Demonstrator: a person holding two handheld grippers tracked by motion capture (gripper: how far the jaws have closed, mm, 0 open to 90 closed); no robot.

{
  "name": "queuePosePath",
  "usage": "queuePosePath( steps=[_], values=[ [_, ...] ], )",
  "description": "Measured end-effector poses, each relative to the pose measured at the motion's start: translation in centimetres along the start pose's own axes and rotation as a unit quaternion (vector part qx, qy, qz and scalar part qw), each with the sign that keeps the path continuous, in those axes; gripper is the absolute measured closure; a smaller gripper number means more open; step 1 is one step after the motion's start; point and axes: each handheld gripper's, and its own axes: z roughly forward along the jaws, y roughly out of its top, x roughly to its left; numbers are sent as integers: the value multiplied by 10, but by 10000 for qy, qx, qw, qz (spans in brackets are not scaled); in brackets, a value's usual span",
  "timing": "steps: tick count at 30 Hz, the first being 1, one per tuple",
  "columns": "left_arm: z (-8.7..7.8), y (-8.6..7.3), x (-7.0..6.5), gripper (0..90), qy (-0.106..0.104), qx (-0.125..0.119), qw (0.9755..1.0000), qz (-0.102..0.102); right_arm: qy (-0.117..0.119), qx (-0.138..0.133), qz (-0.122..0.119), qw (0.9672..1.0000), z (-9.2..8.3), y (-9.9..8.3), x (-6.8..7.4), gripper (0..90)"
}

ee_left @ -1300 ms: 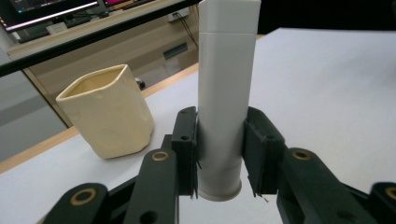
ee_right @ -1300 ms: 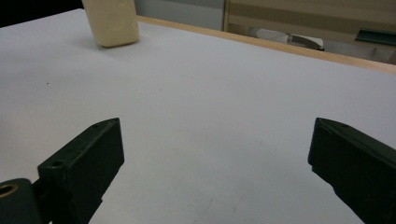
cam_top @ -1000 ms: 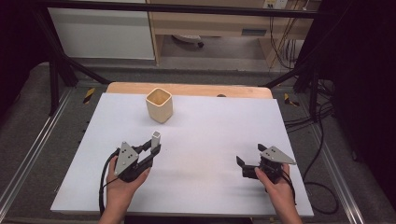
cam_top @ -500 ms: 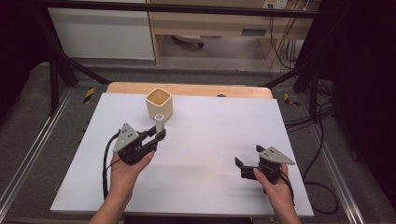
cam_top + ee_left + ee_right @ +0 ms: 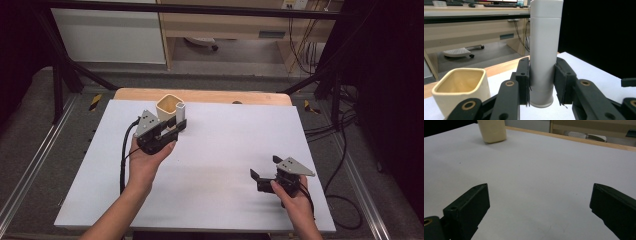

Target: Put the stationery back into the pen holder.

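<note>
Our left claw [image 5: 541,85] pinches the white tube [image 5: 545,52] low on its rigid, likely slippery body, upright just beside the cream cup [image 5: 461,92] above the table [image 5: 220,165], while our right claw [image 5: 541,215] hangs wide, empty.

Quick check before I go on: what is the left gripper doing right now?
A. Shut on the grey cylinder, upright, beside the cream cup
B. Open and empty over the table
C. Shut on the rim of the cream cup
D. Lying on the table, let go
A: in the left gripper view the left gripper has both jaws pressed on the upright grey cylinder, with the cream cup just beside it.
</note>
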Motion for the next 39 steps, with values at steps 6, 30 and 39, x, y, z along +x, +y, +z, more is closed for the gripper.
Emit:
queuePosePath(
  steps=[6, 30, 39],
  values=[
    [4, 14, 4, 682, 70, -33, 9999, 80, 30, 13, 21, 10000, 1, 0, 1, 32],
    [26, 44, 55, 681, 658, -21, 9978, 16, 51, 44, 53, 10000, 2, -1, 5, 32],
    [34, 47, 66, 681, 790, 7, 9969, 32, 84, 27, 36, 10000, 3, -1, 9, 32]
  ],
)
